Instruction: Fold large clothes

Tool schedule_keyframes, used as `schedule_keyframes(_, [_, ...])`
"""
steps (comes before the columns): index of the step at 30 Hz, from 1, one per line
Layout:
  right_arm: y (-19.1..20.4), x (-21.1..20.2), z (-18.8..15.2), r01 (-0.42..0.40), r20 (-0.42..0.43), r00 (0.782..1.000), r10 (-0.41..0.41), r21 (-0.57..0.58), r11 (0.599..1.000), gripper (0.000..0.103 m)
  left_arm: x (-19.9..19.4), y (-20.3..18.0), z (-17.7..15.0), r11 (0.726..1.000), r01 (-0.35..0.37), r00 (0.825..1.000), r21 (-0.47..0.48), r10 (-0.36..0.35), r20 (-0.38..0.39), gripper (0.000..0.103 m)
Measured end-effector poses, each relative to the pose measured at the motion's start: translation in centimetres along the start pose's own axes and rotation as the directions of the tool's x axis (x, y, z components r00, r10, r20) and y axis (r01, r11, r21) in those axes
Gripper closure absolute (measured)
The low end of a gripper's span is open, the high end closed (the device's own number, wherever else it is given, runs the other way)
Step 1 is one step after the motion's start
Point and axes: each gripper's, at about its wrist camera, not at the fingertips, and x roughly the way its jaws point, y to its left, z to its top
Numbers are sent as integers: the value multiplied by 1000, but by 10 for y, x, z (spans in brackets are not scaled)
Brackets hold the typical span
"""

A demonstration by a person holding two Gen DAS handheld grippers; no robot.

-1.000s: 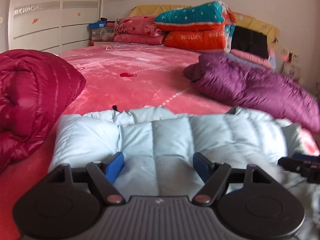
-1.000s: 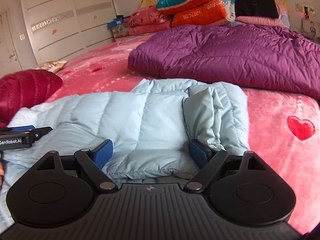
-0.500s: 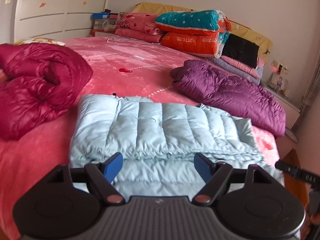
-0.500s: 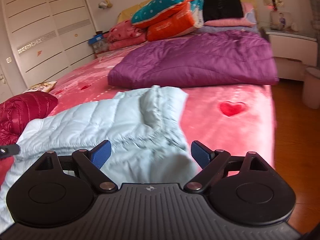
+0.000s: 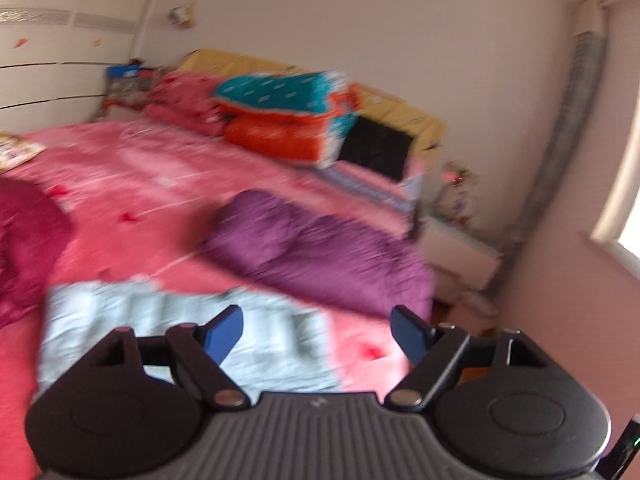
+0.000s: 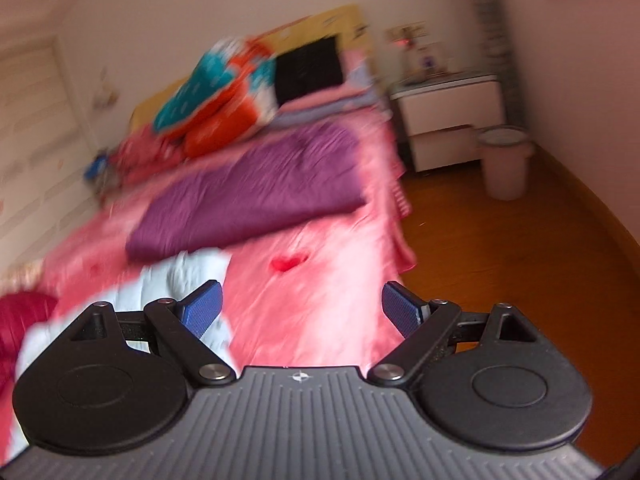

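The pale blue padded jacket (image 5: pixel 172 332) lies folded into a flat block at the near edge of the bed (image 5: pixel 132 184), toward its left side, and neither tool is touching it. My reading is that this garment is finished with and the person is between pieces, so the step in hand is moving on to the next one. The purple padded coat (image 5: pixel 320 256) lies loosely spread along the right edge of the bed, past the blue block and well apart from it; the dark red one (image 5: pixel 28 248) is bunched at the left edge. Either could be next (the purple looks the less tidy of the two). The next move would call for both tools to come down on opposite edges of that coat, pinch the cloth, and draw it flat before any fold is made.

The left gripper (image 5: pixel 316 332) has its blue fingers spread wide and the jaws are opening further, with nothing between them; only bed and jacket show in the gap below. The right gripper (image 6: pixel 300 308) is likewise spread wide and empty, with pink bedspread showing between its fingers and the jacket's corner (image 6: pixel 188 276) just off its left finger. Both views are smeared with motion blur.
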Motion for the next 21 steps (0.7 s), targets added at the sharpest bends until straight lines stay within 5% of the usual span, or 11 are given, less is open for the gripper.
schedule_keyframes(5, [-50, -61, 25, 39, 146, 987, -62, 162, 986, 0, -20, -85, 11, 984, 174, 984, 44, -175, 15, 18])
schedule_keyframes(11, [-100, -131, 39, 103, 261, 950, -172, 259, 960, 0, -39, -172, 24, 929, 366, 930, 43, -367, 1, 18])
schedule_keyframes(21, [-156, -200, 34, 93, 372, 897, -240, 373, 923, 0, -85, -285, 59, 846, 519, 847, 124, -528, 53, 18])
